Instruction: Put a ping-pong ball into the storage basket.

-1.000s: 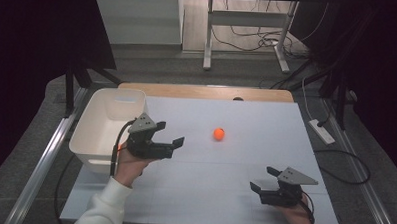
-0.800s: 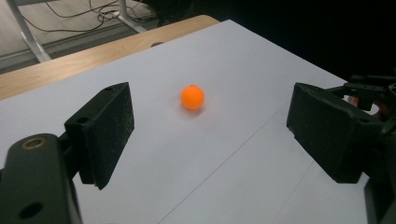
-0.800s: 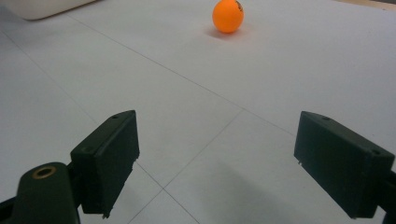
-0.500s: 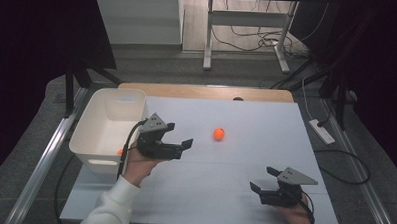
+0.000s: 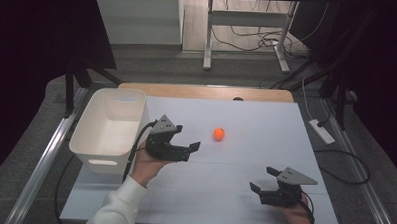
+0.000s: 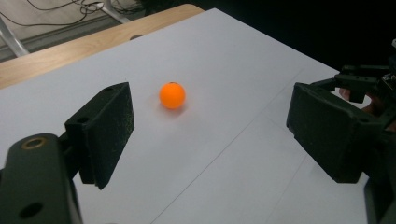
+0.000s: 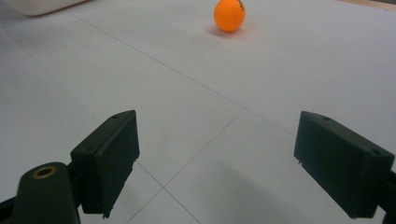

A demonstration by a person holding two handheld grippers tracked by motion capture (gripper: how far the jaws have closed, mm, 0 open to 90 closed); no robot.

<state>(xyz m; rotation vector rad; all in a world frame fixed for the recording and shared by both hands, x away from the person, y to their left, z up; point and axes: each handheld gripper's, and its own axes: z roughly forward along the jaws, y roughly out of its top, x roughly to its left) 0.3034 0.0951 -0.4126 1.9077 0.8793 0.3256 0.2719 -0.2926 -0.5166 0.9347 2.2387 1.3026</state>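
Note:
A small orange ball (image 5: 218,134) lies alone on the white table top (image 5: 246,118). My left gripper (image 5: 189,149) hovers just left of it, pointing right toward it, jaws open and empty. In the left gripper view the ball (image 6: 172,95) sits a short way ahead between the two black pads (image 6: 105,130). My right gripper (image 5: 264,179) rests low near the front right of the table, open with nothing in it. The right gripper view shows the ball (image 7: 229,15) far ahead.
A white plastic bin (image 5: 111,126) stands at the table's left edge, just behind my left hand. A wooden strip (image 5: 207,92) runs along the far edge. A power strip (image 5: 322,131) lies on the floor at the right.
My left gripper has moved right, away from the bin and closer to the ball, jaws still open. The right gripper and the ball have stayed put.

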